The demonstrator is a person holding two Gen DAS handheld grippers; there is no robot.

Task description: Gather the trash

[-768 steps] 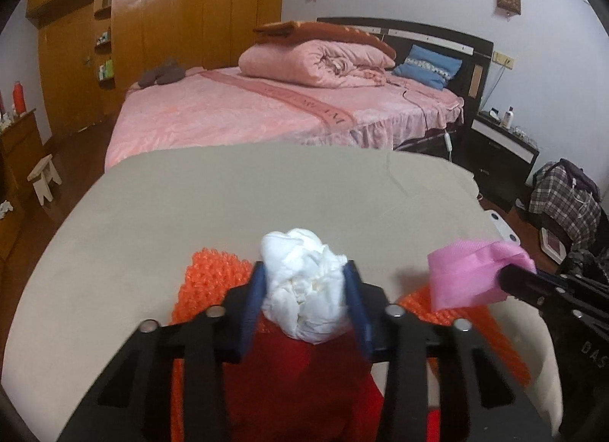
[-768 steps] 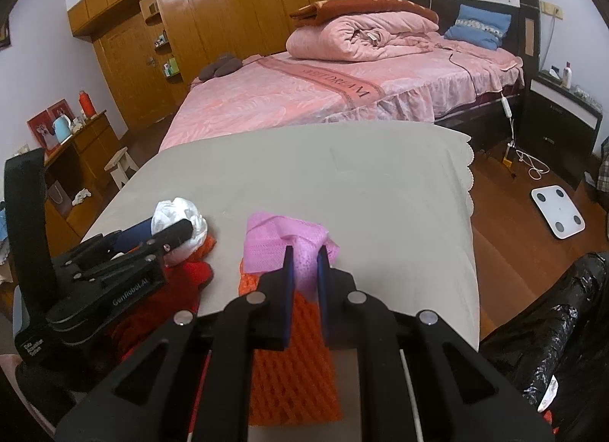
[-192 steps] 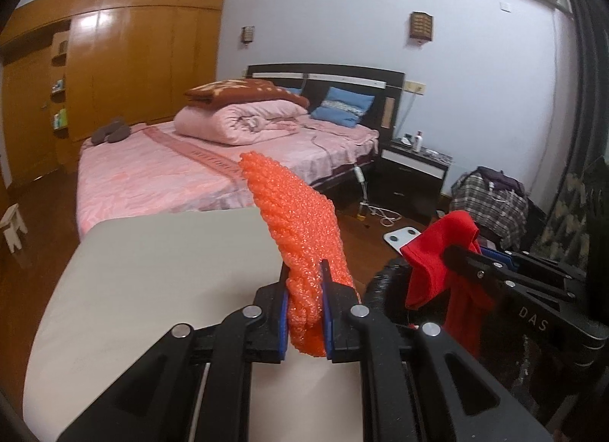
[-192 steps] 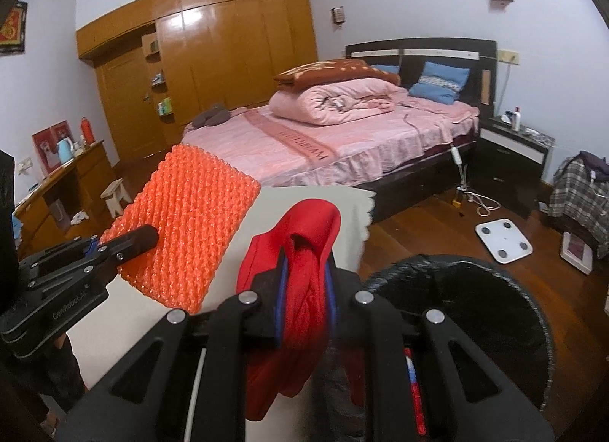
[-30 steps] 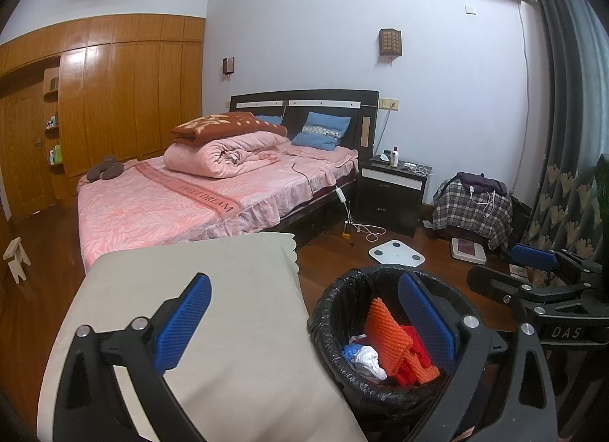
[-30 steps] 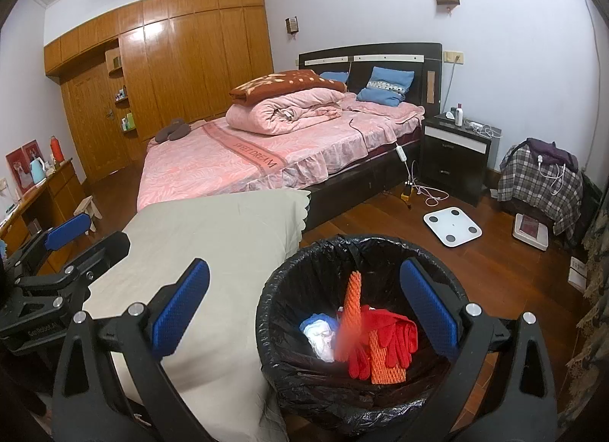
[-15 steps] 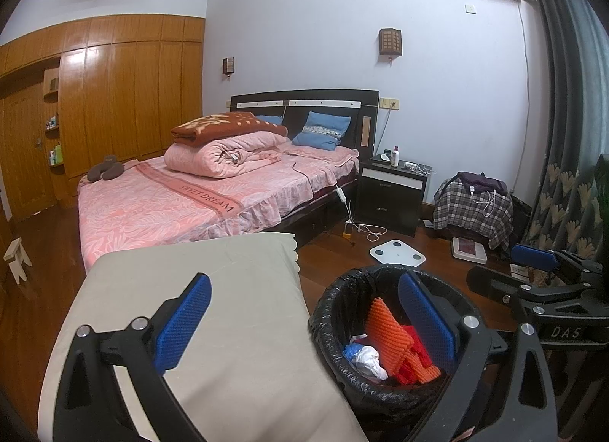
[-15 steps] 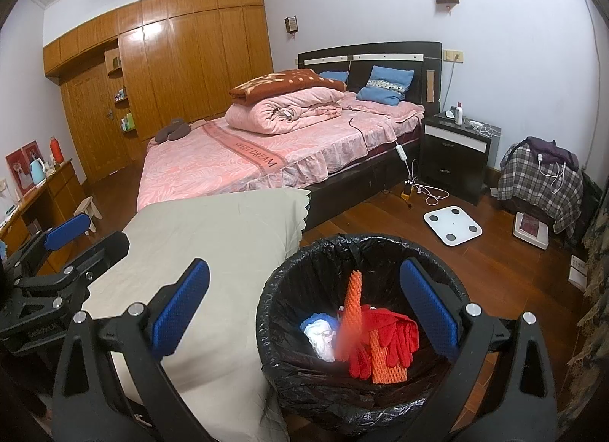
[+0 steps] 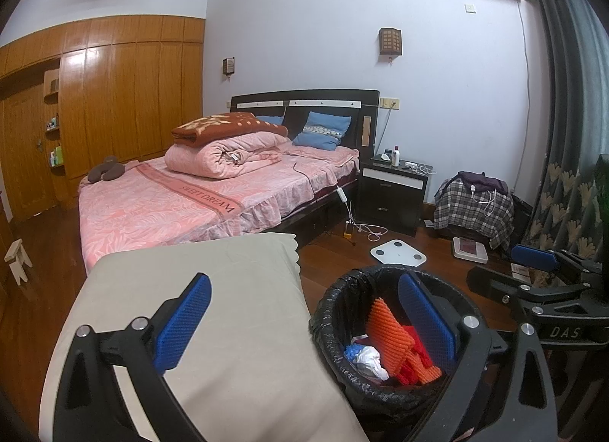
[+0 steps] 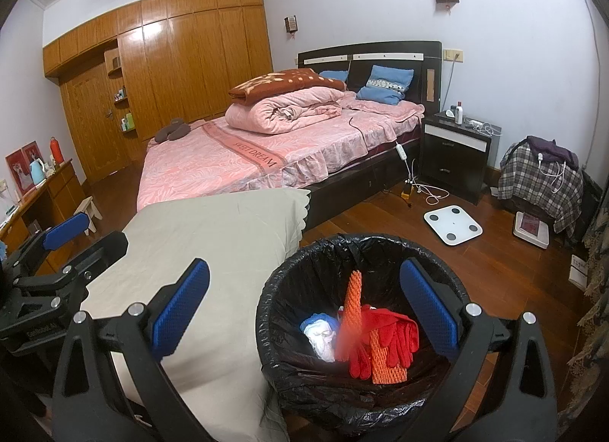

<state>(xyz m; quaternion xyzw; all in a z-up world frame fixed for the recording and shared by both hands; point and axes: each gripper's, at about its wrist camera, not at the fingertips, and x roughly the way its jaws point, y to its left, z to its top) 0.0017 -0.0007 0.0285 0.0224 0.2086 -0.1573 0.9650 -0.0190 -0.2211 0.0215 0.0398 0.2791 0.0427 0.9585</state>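
A black-lined trash bin (image 10: 289, 373) stands on the wood floor beside the beige-covered table (image 10: 213, 236). Inside it lie orange foam netting (image 10: 352, 312), red gloves (image 10: 396, 335) and a white and blue wad (image 10: 319, 335). In the left wrist view the bin (image 9: 327, 331) holds the same orange netting (image 9: 386, 331). My left gripper (image 9: 304, 310) is open and empty, over the table edge and bin. My right gripper (image 10: 304, 297) is open and empty above the bin.
A pink bed (image 10: 266, 153) stands behind the table. A black nightstand (image 10: 456, 149), a white scale (image 10: 453, 225) and a plaid-covered pile (image 10: 540, 179) are on the right. A wooden wardrobe (image 10: 171, 80) lines the far wall.
Nothing has visibly moved in the last second. Longer ago, both grippers held trash, the orange netting and the red gloves, which now lie in the bin.
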